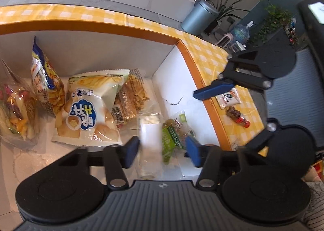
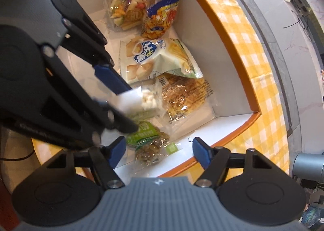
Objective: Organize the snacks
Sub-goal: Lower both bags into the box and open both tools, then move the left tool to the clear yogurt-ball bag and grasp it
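Note:
An orange-rimmed white box (image 1: 121, 30) (image 2: 222, 28) holds several snack packets. My left gripper (image 1: 162, 151) (image 2: 123, 103) is open inside it, and a blurred clear packet of white pieces (image 1: 148, 139) (image 2: 145, 99) sits between its fingers, free of the right-hand pad. A green raisin packet (image 1: 172, 137) (image 2: 149, 141) lies beside that on the box floor. My right gripper (image 2: 160, 150) hangs open over the box's near corner, above the green packet, with nothing between its pads. One of its blue fingers (image 1: 210, 90) shows in the left wrist view.
A white-and-blue cracker bag (image 1: 89, 113), a blue-and-yellow chips bag (image 1: 46, 81), a fruit sandwich pack (image 1: 16, 109) and a clear pastry pack (image 1: 131, 97) fill the box. On the yellow checked cloth (image 1: 208, 56) outside lie a white sachet (image 1: 228, 97) and a red-brown candy pack (image 1: 238, 116).

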`<state>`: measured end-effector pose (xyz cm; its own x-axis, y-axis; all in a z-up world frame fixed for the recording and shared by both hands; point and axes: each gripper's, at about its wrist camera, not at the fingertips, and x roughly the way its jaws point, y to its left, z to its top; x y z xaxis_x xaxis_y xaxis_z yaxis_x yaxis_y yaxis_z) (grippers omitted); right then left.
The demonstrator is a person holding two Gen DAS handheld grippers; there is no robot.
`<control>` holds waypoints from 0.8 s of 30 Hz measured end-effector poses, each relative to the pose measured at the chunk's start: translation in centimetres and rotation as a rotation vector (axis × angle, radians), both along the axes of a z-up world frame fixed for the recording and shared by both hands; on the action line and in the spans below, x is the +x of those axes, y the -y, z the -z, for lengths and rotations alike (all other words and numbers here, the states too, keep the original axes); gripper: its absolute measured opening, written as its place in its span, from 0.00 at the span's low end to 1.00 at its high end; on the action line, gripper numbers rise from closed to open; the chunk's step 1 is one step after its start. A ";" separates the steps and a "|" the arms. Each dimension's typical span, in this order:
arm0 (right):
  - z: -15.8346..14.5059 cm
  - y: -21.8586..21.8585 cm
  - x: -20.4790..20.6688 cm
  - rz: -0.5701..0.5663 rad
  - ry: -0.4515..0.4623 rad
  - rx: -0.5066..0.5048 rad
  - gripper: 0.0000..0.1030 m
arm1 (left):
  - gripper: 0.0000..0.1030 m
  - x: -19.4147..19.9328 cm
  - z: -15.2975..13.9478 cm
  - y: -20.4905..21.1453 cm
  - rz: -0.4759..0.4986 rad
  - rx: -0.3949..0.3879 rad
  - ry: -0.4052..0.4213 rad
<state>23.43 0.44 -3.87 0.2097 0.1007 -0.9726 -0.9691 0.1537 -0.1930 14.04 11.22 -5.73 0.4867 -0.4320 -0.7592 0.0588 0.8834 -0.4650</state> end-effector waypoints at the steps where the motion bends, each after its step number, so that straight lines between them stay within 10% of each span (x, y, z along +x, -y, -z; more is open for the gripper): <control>1: -0.2 0.1 -0.2 -0.002 0.003 0.004 0.69 | 0.68 -0.1 -0.1 0.0 -0.002 0.004 0.004; 15: -2.6 3.0 -2.6 0.026 0.095 0.100 0.70 | 0.77 -3.5 -2.9 -0.4 -0.069 0.040 0.126; 24: -4.5 7.7 -4.2 0.190 0.227 0.300 0.70 | 0.80 -6.8 -6.2 2.3 -0.088 0.101 0.362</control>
<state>19.23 -7.23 0.66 0.4578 0.3112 -0.8328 -0.8559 0.4078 -0.3181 7.26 8.89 0.50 0.7630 -0.3089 -0.5678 0.1257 0.9326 -0.3384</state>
